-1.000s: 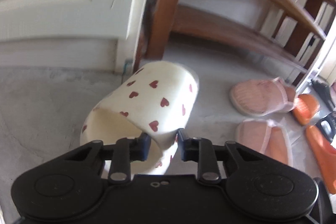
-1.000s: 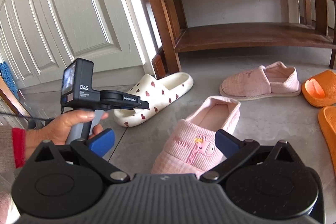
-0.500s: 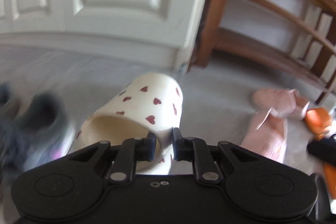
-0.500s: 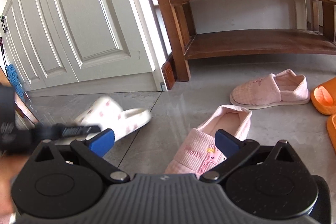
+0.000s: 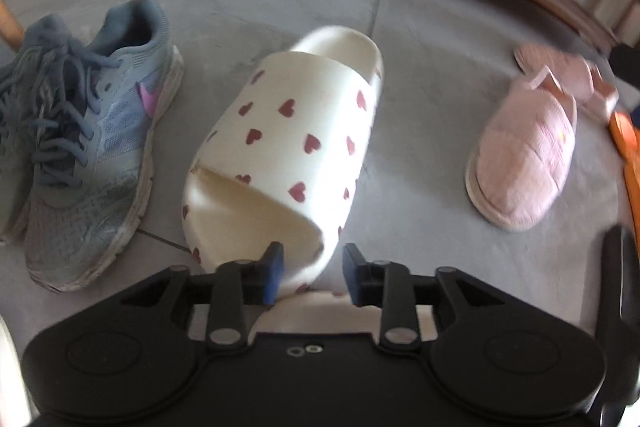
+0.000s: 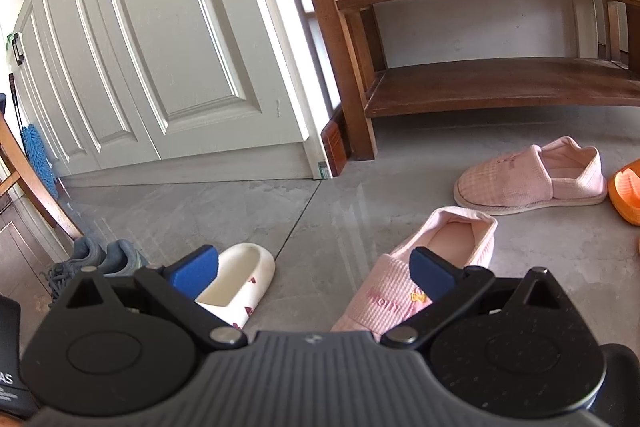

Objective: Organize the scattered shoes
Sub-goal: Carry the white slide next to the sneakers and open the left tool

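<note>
A white slide with red hearts (image 5: 288, 155) lies on the grey floor, close beside a blue-grey sneaker (image 5: 92, 131). My left gripper (image 5: 314, 265) is open, and the front edge of the slide's strap sits in the gap between its blue pads. In the right wrist view the slide (image 6: 240, 279) shows just past the left pad. My right gripper (image 6: 312, 273) hangs open above the floor with nothing held. A pink slipper (image 6: 452, 239) lies under its right finger. A second pink slipper (image 6: 528, 179) rests farther back.
A wooden shoe rack (image 6: 500, 87) with bare shelves stands at the back right. White cabinet doors (image 6: 180, 47) run along the left. An orange slide (image 6: 626, 187) lies at the right edge. The sneakers (image 6: 92, 255) sit by a wooden chair leg (image 6: 32, 179).
The left gripper carried the heart slide from the rack's foot leftward to beside the sneakers. Its jaws have spread since half a second ago. The right gripper stayed open.
</note>
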The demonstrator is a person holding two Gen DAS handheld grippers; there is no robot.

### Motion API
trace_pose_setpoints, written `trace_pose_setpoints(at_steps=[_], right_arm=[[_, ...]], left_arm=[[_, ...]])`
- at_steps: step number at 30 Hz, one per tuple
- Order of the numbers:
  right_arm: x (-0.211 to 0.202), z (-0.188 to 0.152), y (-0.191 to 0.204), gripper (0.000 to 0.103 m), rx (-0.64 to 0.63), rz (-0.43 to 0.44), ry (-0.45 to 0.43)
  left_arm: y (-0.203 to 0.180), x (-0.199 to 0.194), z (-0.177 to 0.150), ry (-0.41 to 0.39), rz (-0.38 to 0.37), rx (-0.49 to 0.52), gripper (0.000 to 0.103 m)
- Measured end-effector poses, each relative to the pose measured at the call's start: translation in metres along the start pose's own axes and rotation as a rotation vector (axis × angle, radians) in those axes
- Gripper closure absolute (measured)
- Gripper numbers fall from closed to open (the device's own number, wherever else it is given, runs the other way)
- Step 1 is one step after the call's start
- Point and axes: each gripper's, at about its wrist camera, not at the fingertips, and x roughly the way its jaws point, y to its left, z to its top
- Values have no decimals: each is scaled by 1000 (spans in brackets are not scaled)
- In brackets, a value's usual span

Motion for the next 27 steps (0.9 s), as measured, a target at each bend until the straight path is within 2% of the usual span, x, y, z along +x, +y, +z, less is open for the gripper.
trace_pose_setpoints(at_steps=[2, 4, 7, 10, 13, 18, 19, 20, 24, 27], right_arm=[[-4, 0, -2, 0, -2, -10, -7], [-10, -1, -6, 0, 6, -25, -15], [-17, -5, -14, 0, 19, -49, -16], [-23, -9, -22, 0, 35, -73, -8], [-28, -13, -25, 0, 47, -92, -3], [-38, -15, -25, 0, 55, -113, -13], [-41, -15, -25, 0, 53, -118, -15], [-43, -15, -25, 0, 53, -123, -19], [-51, -15, -29, 0, 65, -147, -30], [-56, -15, -31, 0, 72, -166, -34]], left_arm=[[-6, -10, 0, 29, -20, 78, 62], [-21, -32, -3, 30, -80, 205, 60], [-35, -59, -9, 46, -197, 339, 49], [-43, -68, -17, 93, -294, 423, 46], [-48, -55, -29, 164, -367, 449, 47], [-54, -25, -43, 243, -461, 447, 56], [-57, -25, -44, 247, -487, 461, 70], [-61, -24, -44, 250, -515, 480, 77], [-77, -26, -37, 259, -620, 551, 88], [-94, -46, -36, 171, -701, 731, 90]])
